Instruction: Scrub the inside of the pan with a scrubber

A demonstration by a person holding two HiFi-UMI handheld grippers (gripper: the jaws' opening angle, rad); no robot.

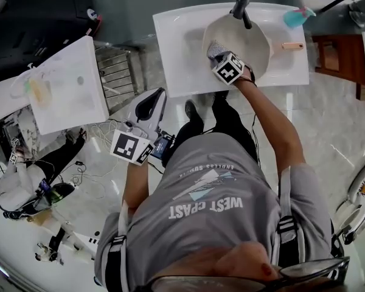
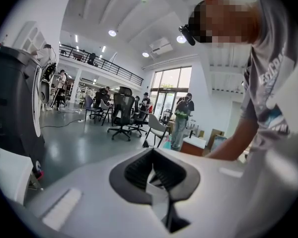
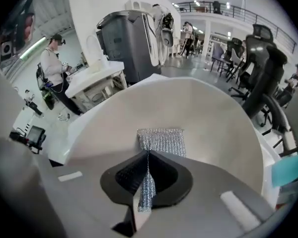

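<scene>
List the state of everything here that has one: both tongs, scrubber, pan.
Right tongs: shut on the scrubber, pointing down into the pan.
Scrubber: pinched at one end, free end lying against the pan's inside.
Pan: upright on the white table, black handle pointing away from the person.
Left tongs: shut, nothing between them, held off to the side of the table.

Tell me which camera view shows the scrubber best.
The right gripper view: the silver mesh scrubber sits at centre, pinched in the right gripper's shut jaws over the pan's inside. The head view shows only a grey patch beside the marker cube; the left gripper view shows none of it.
</scene>
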